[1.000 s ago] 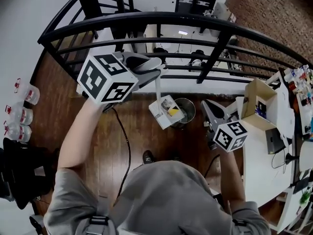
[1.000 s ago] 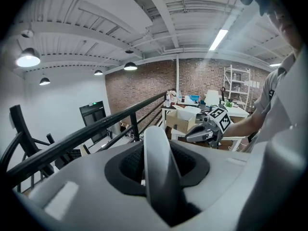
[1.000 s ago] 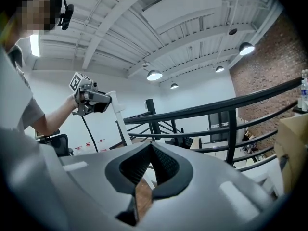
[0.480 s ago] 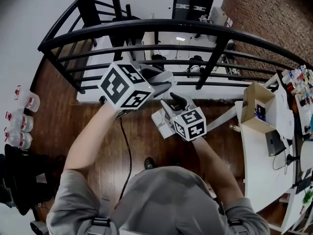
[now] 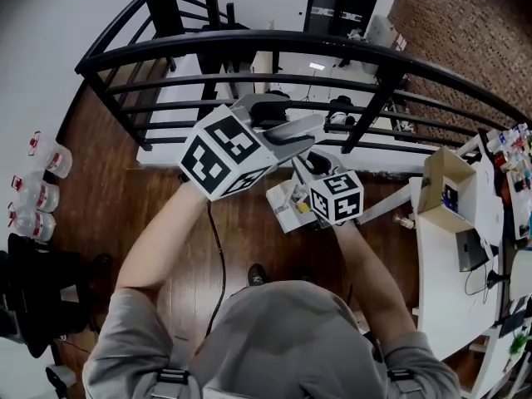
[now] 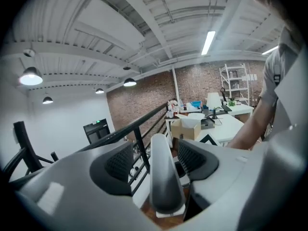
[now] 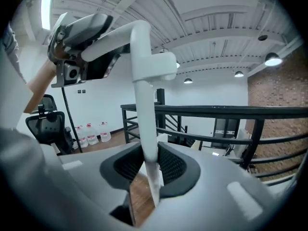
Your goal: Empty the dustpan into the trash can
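As the left gripper (image 5: 301, 125) has just spread its jaws around the dustpan handle (image 6: 161, 177), the right gripper (image 5: 308, 163), at four o'clock, has been closing its jaws and pinches it: likely a regrip, then tipping.

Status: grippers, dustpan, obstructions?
Left gripper just opened, grey grip loose between jaws. Right gripper just closed onto white pole. Dustpan hangs below them; trash can out of sight.
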`<move>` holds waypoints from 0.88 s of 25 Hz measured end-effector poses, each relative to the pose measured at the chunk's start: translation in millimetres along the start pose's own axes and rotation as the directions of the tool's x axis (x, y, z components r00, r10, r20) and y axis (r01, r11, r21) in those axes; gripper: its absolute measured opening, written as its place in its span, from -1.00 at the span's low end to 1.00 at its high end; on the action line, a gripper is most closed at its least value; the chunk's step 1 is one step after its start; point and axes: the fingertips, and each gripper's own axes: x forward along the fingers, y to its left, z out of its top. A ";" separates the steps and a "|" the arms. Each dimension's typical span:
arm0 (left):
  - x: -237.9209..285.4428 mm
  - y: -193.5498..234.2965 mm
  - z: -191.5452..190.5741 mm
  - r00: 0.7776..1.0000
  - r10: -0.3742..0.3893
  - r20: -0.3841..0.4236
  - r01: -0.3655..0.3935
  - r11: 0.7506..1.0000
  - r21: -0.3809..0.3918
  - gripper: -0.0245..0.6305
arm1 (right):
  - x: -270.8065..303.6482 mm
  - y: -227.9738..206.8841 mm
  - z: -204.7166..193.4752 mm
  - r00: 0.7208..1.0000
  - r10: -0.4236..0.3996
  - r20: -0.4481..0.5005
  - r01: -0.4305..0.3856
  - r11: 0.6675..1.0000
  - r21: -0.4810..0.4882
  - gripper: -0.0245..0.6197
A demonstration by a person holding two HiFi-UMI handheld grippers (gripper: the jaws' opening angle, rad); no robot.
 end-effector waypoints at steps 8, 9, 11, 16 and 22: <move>-41.3 22.2 -18.5 0.987 0.096 0.132 -0.080 0.989 -0.124 -0.01 | -21.7 -63.1 14.6 0.993 -0.113 0.043 0.107 0.987 0.123 -0.66; -35.4 19.5 -29.9 0.989 0.086 0.118 -0.069 0.988 -0.140 -0.01 | -25.5 -71.4 14.9 0.991 -0.127 0.051 0.119 0.983 0.141 -0.66; -19.5 10.5 -50.5 0.993 0.059 0.102 -0.041 0.984 -0.171 -0.01 | -33.7 -87.7 14.6 0.986 -0.152 0.068 0.138 0.975 0.176 -0.66; 35.4 -26.7 -83.1 0.996 -0.023 0.083 0.043 0.968 -0.248 -0.07 | -65.0 -138.0 11.3 0.972 -0.206 0.117 0.168 0.947 0.274 -0.66; 107.0 -62.1 -93.0 0.994 -0.105 0.039 0.112 0.951 -0.288 -0.11 | -121.0 -220.9 -5.4 0.940 -0.300 0.159 0.213 0.886 0.413 -0.66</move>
